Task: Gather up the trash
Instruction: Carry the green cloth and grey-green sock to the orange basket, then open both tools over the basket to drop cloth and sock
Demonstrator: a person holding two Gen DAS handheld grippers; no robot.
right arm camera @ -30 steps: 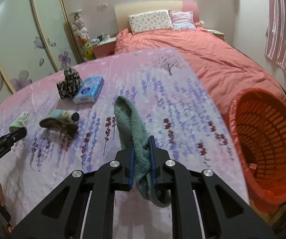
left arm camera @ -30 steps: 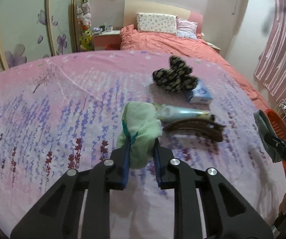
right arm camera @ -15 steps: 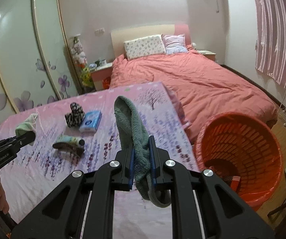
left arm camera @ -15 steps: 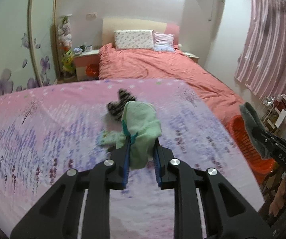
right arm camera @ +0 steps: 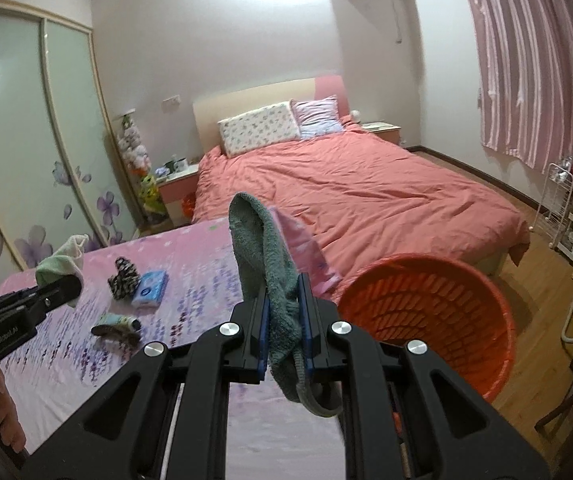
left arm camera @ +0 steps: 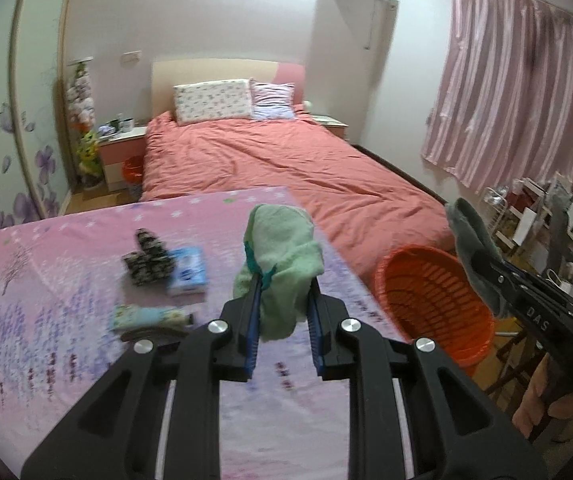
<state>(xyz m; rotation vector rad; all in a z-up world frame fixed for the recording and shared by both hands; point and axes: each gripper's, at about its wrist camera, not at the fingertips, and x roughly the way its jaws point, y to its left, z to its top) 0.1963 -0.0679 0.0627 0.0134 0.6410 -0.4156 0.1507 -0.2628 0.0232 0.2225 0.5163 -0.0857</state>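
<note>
Trash for collection shows first in the left wrist view: a light green cloth bunched between the blue pads of the left gripper, whose fingers pinch its lower part while the rest puffs up above them. Below and beyond lies the pink floral sheet covering a flat surface. On it sit a black patterned pouch, a blue tissue pack touching the pouch's right side, and nearer the camera a pale printed tube lying across a dark brown curved object; all are blurred. To the right of the sheet's edge stands an orange basket on the floor. Above the basket's right rim the right gripper enters from the right edge, a grey-green towel clamped in it. A bed with a coral duvet fills the background.

From the right wrist view, the right gripper has its fingers closed on the grey-green towel, which stands up above the pads and hangs down below them in a loop. The orange basket sits just right of the fingers, its open mouth facing up. At far left the left gripper carries the light green cloth over the sheet. The pouch, tissue pack and tube rest on the sheet between the two grippers.
</note>
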